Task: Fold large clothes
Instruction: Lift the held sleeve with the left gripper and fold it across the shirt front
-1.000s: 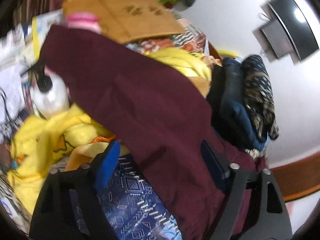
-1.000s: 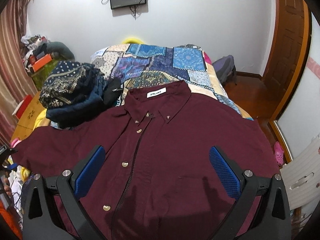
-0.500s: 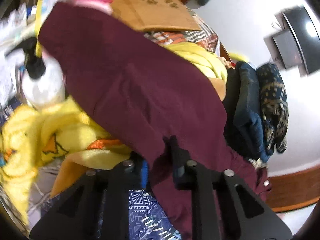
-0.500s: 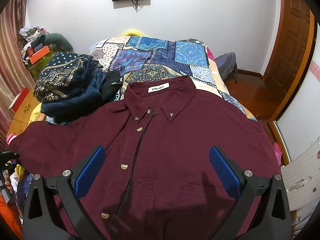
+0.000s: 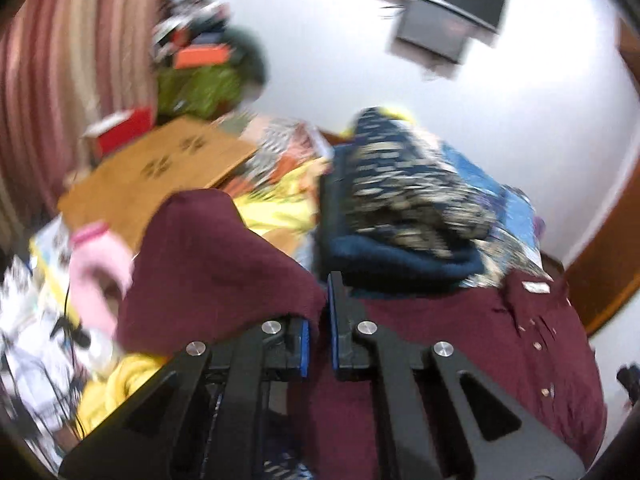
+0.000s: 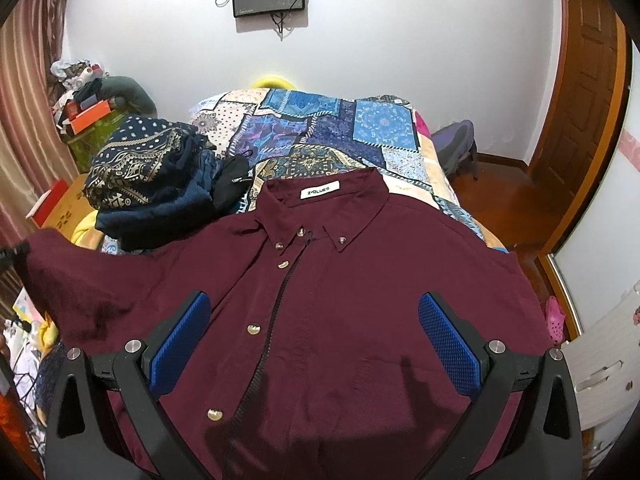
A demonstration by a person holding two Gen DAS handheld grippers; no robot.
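Left gripper (image 5: 318, 338): jaws pressed together, pinching the sleeve edge of the maroon shirt (image 5: 460, 344); cloth drapes over the left finger and hides its tip. View motion-blurred. Right gripper (image 6: 314, 336): jaws spread wide above the shirt front, nothing between the pads. Shirt lies face up, buttoned, on the patchwork bedspread (image 6: 320, 128); hem cut off below. Folded dark clothes (image 6: 152, 176) overlap its left shoulder.
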